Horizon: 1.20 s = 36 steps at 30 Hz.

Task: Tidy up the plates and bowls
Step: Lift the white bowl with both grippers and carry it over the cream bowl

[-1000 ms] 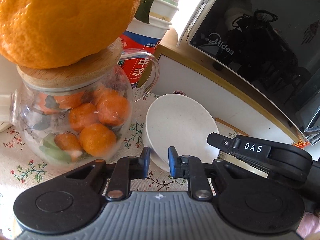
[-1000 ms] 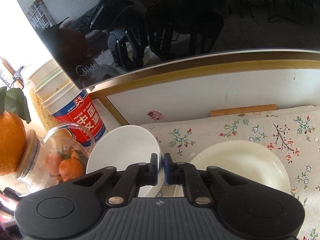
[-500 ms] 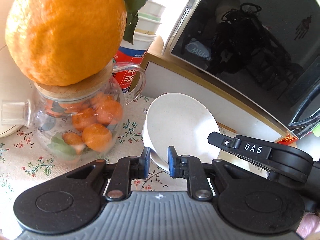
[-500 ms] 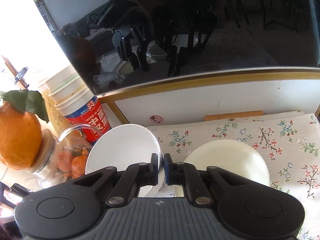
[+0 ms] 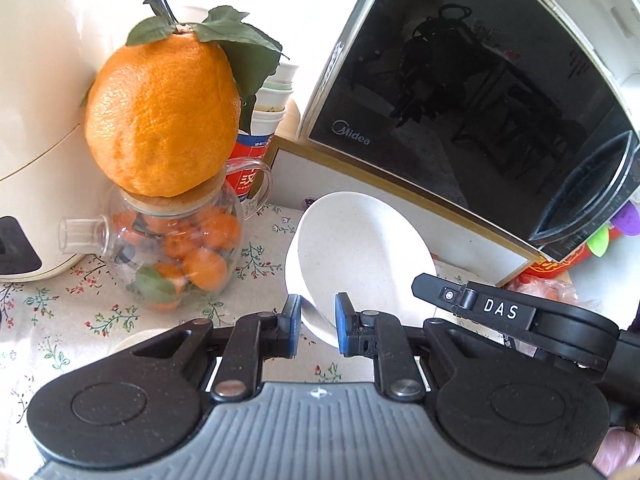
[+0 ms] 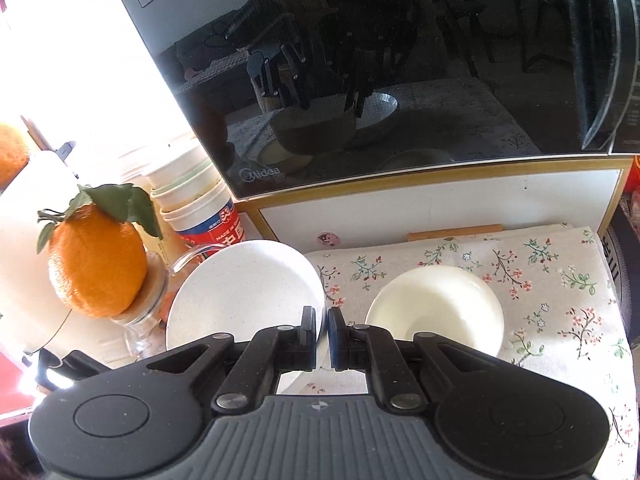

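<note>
A white speckled bowl (image 5: 360,252) is held tilted above the floral tablecloth. My left gripper (image 5: 317,330) has its blue pads on either side of the bowl's near rim, with a small gap. My right gripper (image 6: 323,334) is shut on the bowl's right rim (image 6: 248,292); it shows as a black arm marked DAS in the left wrist view (image 5: 500,312). A cream bowl (image 6: 434,308) sits on the cloth to the right, below and ahead of my right gripper.
A glass teapot of small oranges (image 5: 176,248) carries a large orange (image 5: 160,116) on its lid at left. Stacked paper cups (image 6: 200,208) stand behind. A black Midea microwave (image 6: 380,80) on a white shelf (image 6: 440,208) blocks the back. A cream appliance (image 5: 32,140) stands far left.
Both grippers have risen and pulled back with the white bowl; the teapot, orange and cream bowl now look smaller and lower. The left jaws have opened slightly.
</note>
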Available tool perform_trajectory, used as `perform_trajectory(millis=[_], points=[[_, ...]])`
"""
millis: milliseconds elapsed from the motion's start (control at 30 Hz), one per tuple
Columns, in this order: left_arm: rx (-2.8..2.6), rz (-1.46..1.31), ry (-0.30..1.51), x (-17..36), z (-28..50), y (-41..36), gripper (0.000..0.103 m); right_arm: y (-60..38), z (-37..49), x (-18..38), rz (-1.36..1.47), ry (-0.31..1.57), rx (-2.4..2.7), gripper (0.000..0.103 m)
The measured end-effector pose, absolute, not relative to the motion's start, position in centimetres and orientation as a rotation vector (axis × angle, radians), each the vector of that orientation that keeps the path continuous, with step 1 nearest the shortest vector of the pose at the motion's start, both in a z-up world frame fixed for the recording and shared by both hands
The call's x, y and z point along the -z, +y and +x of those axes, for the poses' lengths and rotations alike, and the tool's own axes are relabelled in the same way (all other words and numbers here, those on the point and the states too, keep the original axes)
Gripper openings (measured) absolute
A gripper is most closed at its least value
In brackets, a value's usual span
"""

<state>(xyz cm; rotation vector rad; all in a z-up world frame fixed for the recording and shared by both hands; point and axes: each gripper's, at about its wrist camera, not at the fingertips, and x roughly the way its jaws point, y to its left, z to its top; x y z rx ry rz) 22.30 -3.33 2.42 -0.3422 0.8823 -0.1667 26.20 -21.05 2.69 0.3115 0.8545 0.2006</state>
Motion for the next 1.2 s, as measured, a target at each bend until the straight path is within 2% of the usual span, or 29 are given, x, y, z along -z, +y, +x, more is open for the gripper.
perform_trajectory(millis=[533,833,1200], points=[[0.248,-0.266,0.918,-3.1,13.2,2.2,0.015,-18.6,15.6,-4.7,0.419,0.891,-0.259,0.009],[0.292,-0.277,0.941,-1.6,8.3,6.8,0.015,-15.4,9.9,-3.0,0.477,0.955,-0.308,0.01],[0.289,-0.285,1.039,1.6,6.8,11.3,0.015,-10.7,7.3,0.9,0.404,1.077,-0.397,0.012]])
